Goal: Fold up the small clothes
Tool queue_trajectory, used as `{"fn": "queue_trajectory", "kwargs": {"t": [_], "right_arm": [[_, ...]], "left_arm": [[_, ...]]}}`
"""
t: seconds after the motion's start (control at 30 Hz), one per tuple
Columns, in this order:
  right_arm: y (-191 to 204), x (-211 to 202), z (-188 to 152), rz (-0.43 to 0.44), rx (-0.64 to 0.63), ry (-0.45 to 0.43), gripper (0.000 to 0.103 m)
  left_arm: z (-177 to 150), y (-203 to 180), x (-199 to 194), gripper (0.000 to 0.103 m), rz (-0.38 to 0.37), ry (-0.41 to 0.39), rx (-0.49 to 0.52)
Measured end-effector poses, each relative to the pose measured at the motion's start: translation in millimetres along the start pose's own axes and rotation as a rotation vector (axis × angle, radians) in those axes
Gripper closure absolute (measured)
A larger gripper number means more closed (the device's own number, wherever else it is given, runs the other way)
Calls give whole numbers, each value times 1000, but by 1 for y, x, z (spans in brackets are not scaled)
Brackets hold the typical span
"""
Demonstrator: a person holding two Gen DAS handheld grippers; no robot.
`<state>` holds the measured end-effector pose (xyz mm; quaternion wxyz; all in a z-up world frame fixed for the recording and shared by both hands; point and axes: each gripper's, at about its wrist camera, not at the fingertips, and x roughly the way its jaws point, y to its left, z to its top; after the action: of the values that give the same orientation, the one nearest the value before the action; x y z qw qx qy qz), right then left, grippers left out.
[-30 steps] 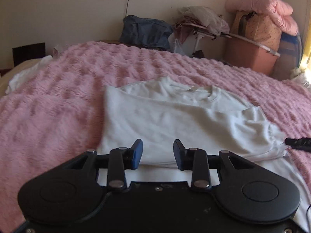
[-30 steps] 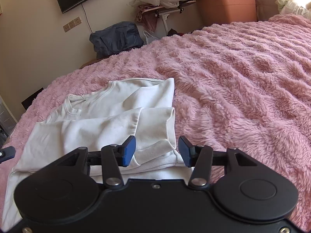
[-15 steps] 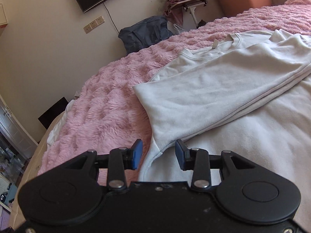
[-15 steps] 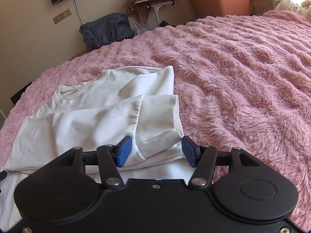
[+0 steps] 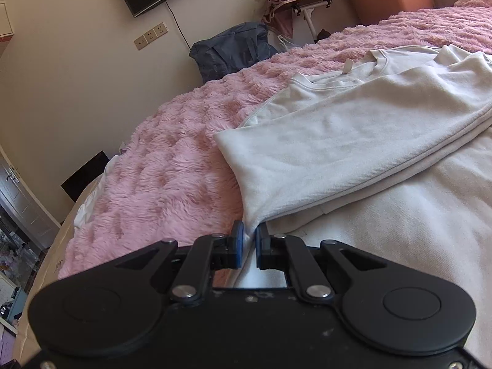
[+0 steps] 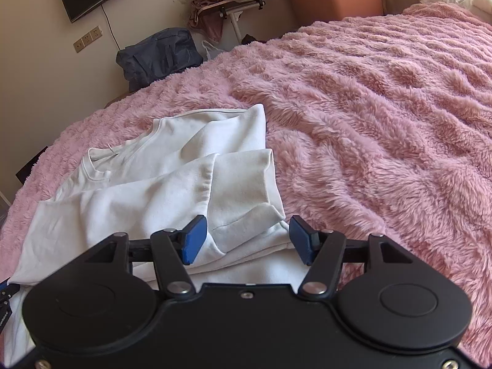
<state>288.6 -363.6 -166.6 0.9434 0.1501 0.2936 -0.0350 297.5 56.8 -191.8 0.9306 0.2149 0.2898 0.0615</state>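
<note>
Two grippers are over the white sweatshirt (image 5: pixel 353 129), which lies spread on the pink fluffy blanket (image 5: pixel 172 172) with its sleeves folded across the body.

Your left gripper (image 5: pixel 249 240) is closing, and its blue pads (image 5: pixel 237 240) pinch a corner of the cloth where the folded sleeve's lower edge runs down into the jaws. The fabric rises from between the pads and fans out ahead and to the right of them; the blanket lies ahead and to the left of the jaws, right beside the pinched corner.

Your right gripper (image 6: pixel 246 240) is opening, its pads standing wide apart. The sweatshirt's folded edge, with a small turned-up flap, lies between them and just ahead, but neither pad presses on it. The neckline (image 6: pixel 98 166) sits farther ahead and to the left of these jaws, and bare blanket stretches off to their right.

At the lower left edge of the right wrist view, a dark bit of the other gripper shows at the sweatshirt's edge.
</note>
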Motion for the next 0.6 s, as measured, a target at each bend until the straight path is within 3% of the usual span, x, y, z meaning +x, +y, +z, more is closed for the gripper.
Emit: {"fn": "queue_trajectory", "kwargs": {"t": [0.1,0.17,0.23,0.3,0.4,0.5,0.6], "right_arm": [[2,3,3,36,15,-3,42],[4,6,5,50,32,7,50],[9,8,5,70,25,24,77],[16,7,3,53,-9,26,86],[15,3,-1,42,-16,25,88],[8,-2,-5,23,16,31,92],[5,-10,-8,29,35,21,93]], "left_arm": [[0,8,-1,97,47,5,-50],[-2,10,1,97,64,23,-72],[-6,10,5,97,83,46,-71],[-10,12,9,96,89,75,-103],[-18,11,16,94,74,116,-145],[-21,9,13,94,72,101,-152],[-17,22,6,93,67,77,-235]]}}
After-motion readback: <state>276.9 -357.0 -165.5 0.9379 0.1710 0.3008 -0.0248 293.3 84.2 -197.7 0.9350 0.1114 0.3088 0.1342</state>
